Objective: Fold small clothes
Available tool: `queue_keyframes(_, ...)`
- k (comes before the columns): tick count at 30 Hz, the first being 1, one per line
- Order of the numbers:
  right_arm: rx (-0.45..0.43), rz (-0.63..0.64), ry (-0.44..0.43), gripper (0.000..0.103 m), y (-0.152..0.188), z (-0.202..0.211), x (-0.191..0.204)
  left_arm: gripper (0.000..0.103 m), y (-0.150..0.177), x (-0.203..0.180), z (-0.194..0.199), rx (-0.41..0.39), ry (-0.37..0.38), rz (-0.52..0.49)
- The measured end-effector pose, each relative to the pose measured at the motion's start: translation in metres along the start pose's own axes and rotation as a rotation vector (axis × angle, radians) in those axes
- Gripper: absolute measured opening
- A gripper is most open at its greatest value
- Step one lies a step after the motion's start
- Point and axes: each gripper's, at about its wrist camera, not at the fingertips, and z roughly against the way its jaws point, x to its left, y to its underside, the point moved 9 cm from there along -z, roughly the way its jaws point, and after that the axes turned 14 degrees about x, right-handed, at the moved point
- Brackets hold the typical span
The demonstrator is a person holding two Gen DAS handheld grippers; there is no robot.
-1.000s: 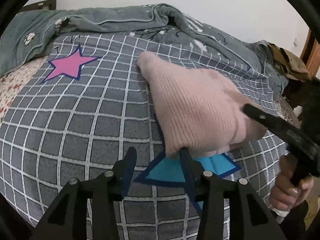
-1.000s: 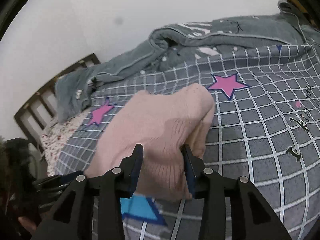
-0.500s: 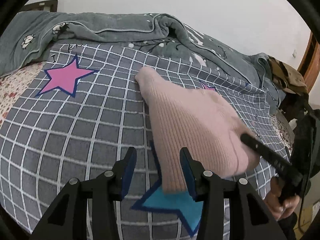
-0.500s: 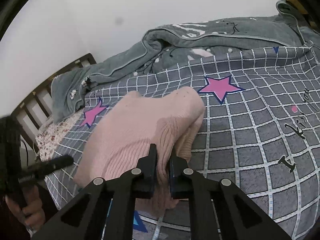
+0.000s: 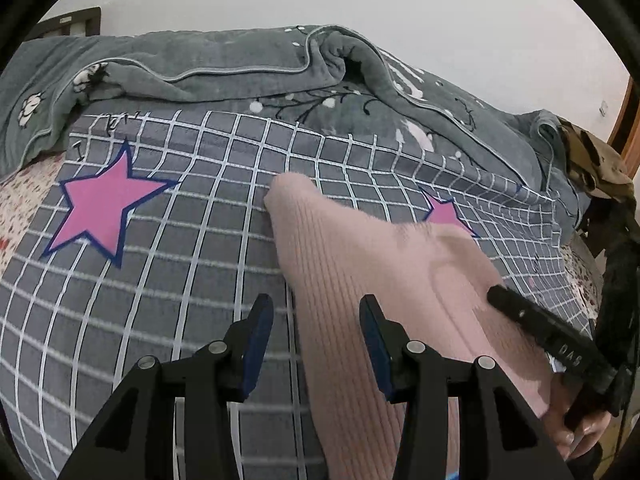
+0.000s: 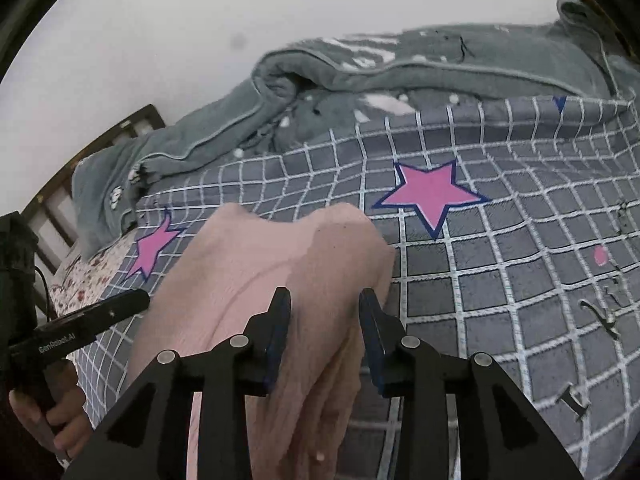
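Observation:
A folded pink knit garment (image 5: pixel 384 280) lies on the grey checked bedspread (image 5: pixel 168 280). It also shows in the right wrist view (image 6: pixel 256 280). My left gripper (image 5: pixel 316 316) is open, its jaws straddling the garment's left edge near the front. My right gripper (image 6: pixel 324 316) is open, with the garment's folded right side between its jaws. The right gripper's finger (image 5: pixel 532 316) shows over the garment in the left wrist view; the left gripper's finger (image 6: pixel 92 320) shows at the left in the right wrist view.
A rumpled grey blanket (image 5: pixel 248 64) lies along the far side of the bed by the white wall. Pink stars (image 5: pixel 104 208) mark the bedspread. A wooden headboard (image 6: pixel 100 152) stands at the left. A brown item (image 5: pixel 592 160) sits at the far right.
My right gripper shut on the garment's fold, then opened again. Both grippers moved forward over the garment, which now reaches the frames' bottom and covers the blue star.

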Motion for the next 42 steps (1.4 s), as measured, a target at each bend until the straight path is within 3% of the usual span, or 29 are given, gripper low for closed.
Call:
queue_keyframes(2,0.015,-0.002,0.007,0.034,-0.004,-0.011,-0.001,0.043,-0.008,0.001,-0.008,0.004,-0.009,0.002)
queue_keyframes(4,0.02,0.012,0.016,0.021,-0.006,-0.017,-0.001,0.044,-0.015,0.003,-0.016,0.007,-0.014,0.012)
queue_keyframes(5,0.019,0.024,0.017,0.015,-0.007,-0.018,0.0,0.052,-0.017,0.004,-0.018,0.006,-0.013,0.016)
queue_keyframes(6,0.007,0.035,0.019,0.011,-0.008,-0.017,-0.001,0.068,-0.02,0.004,-0.02,0.003,-0.013,0.022)
queue_keyframes(7,-0.01,0.043,0.021,0.011,-0.009,-0.014,-0.001,0.072,-0.022,0.005,-0.021,-0.008,-0.014,0.028)
queue_keyframes(11,-0.066,0.039,0.016,0.01,-0.012,-0.002,-0.008,0.072,-0.028,0.004,-0.023,-0.041,-0.008,0.02)
queue_keyframes(16,-0.038,0.077,0.103,0.01,-0.004,-0.019,-0.007,0.071,-0.029,0.005,-0.032,-0.014,0.017,0.034)
queue_keyframes(24,-0.021,0.076,0.104,0.013,-0.002,-0.021,-0.01,0.071,-0.025,0.002,-0.038,0.003,-0.01,0.029)
queue_keyframes(27,-0.036,0.095,0.137,0.021,-0.004,-0.013,-0.009,0.071,-0.021,0.0,-0.034,-0.001,-0.011,0.017)
queue_keyframes(34,-0.105,0.124,0.105,0.022,0.001,0.018,0.008,0.072,-0.005,-0.009,-0.025,0.003,-0.008,-0.014)
queue_keyframes(42,-0.09,0.226,0.176,0.023,0.031,0.004,0.017,0.072,0.021,-0.018,-0.019,0.008,-0.004,-0.032)
